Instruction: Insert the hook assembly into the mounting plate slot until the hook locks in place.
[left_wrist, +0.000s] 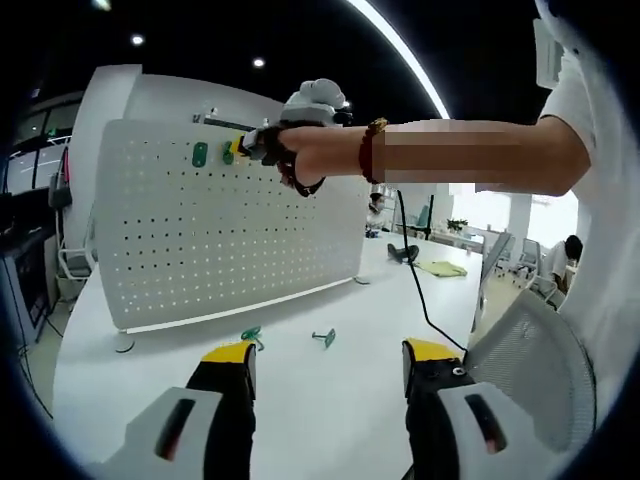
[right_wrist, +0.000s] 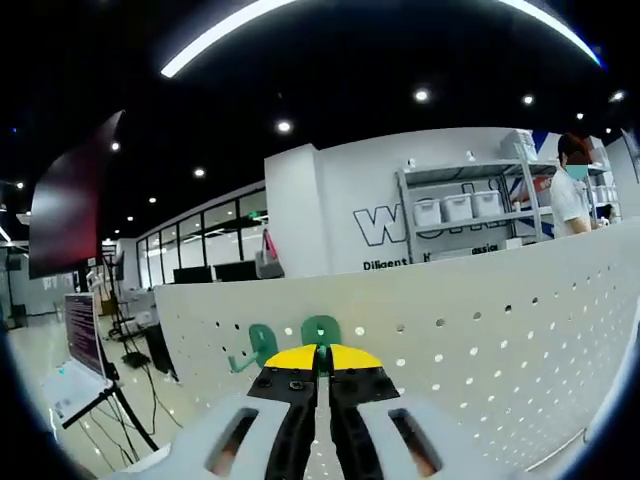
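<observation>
A white pegboard mounting plate (left_wrist: 220, 230) stands upright on the white table (left_wrist: 320, 410). One green hook (left_wrist: 200, 154) hangs near its top edge. Just right of that hook, a gloved hand holds my right gripper (left_wrist: 250, 145) against the board. In the right gripper view the yellow-tipped right gripper (right_wrist: 320, 357) is shut on a green hook (right_wrist: 321, 330) pressed to the pegboard (right_wrist: 480, 330), beside the mounted green hook (right_wrist: 258, 345). Two loose green hooks (left_wrist: 251, 335) (left_wrist: 324, 338) lie on the table. My left gripper (left_wrist: 330, 355) hovers open above the table, holding nothing.
A mesh chair back (left_wrist: 530, 350) stands at the right. A black cable (left_wrist: 420, 290) runs across the table past a yellow-green cloth (left_wrist: 440, 268). Behind the board are shelves with bins (right_wrist: 470, 210), a person (right_wrist: 575, 190), and a screen on a stand (right_wrist: 80, 335).
</observation>
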